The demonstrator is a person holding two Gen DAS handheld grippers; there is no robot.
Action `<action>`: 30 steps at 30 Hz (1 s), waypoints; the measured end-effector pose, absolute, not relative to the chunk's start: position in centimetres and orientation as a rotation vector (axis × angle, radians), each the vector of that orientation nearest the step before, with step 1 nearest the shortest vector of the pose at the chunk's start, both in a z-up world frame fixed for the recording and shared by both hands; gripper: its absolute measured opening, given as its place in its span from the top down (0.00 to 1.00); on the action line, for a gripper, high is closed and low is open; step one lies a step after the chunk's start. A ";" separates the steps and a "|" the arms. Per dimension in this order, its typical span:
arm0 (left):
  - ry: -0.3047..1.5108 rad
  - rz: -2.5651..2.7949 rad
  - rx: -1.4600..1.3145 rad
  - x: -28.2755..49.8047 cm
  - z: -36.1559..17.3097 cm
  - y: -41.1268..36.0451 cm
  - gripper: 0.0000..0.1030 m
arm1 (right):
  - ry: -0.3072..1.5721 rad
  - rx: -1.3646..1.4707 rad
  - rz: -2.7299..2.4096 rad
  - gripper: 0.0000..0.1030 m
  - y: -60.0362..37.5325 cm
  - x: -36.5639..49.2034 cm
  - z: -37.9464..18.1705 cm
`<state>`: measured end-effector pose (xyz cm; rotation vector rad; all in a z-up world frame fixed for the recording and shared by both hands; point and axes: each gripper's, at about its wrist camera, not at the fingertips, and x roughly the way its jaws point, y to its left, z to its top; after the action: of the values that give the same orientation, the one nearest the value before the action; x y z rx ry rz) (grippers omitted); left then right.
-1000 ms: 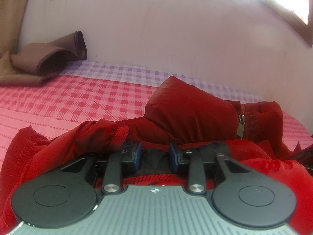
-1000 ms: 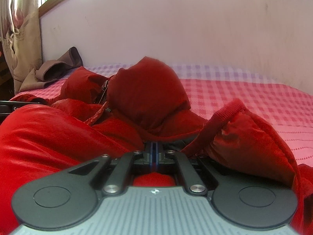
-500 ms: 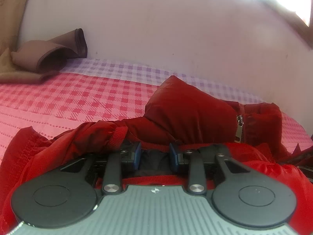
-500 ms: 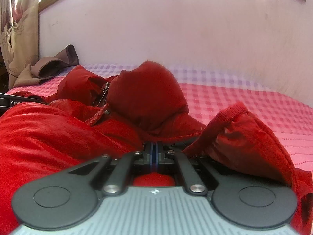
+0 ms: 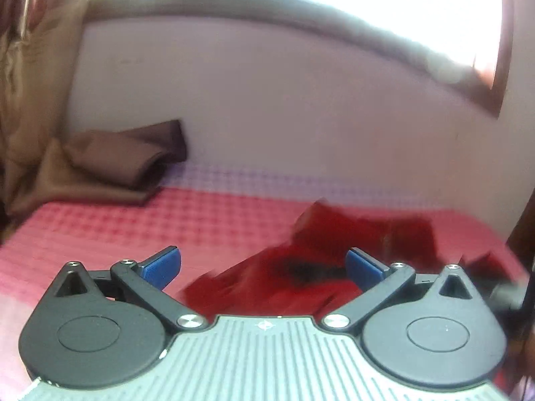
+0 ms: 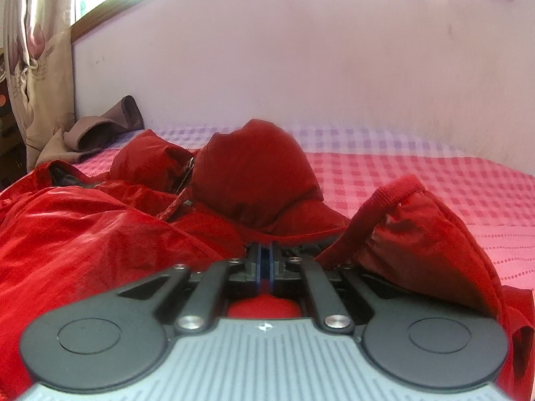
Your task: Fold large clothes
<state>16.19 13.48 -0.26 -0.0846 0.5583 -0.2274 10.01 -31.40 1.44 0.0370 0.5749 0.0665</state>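
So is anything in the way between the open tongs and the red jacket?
Nothing visible. The left tongs have just been opening, with nothing between their blue pads, and the red jacket lies right below and ahead on the checked bedspread. The brown cloth sits far off by the wall. That view is blurred.

No words, brands or numbers can be read on anything here (the small white emblem on each gripper's grey ribbed housing [image 6: 264, 326] is a mark, not lettering).
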 end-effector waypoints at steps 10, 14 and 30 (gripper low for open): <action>0.798 -0.357 -0.256 17.8 -8.7 19.8 0.00 | 0.553 0.022 0.057 0.96 -31.1 9.5 1.5; 0.784 -0.481 -0.318 18.9 -10.1 19.7 0.09 | 0.549 0.015 0.052 0.96 -31.0 9.4 1.5; 0.711 -0.355 -0.557 15.7 -8.2 17.9 0.78 | 0.349 -0.014 0.214 0.94 -28.7 1.5 10.2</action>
<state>15.69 17.86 -8.21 -0.5574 0.7112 -0.3549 1.46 -28.65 10.16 -0.0139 0.3491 0.2142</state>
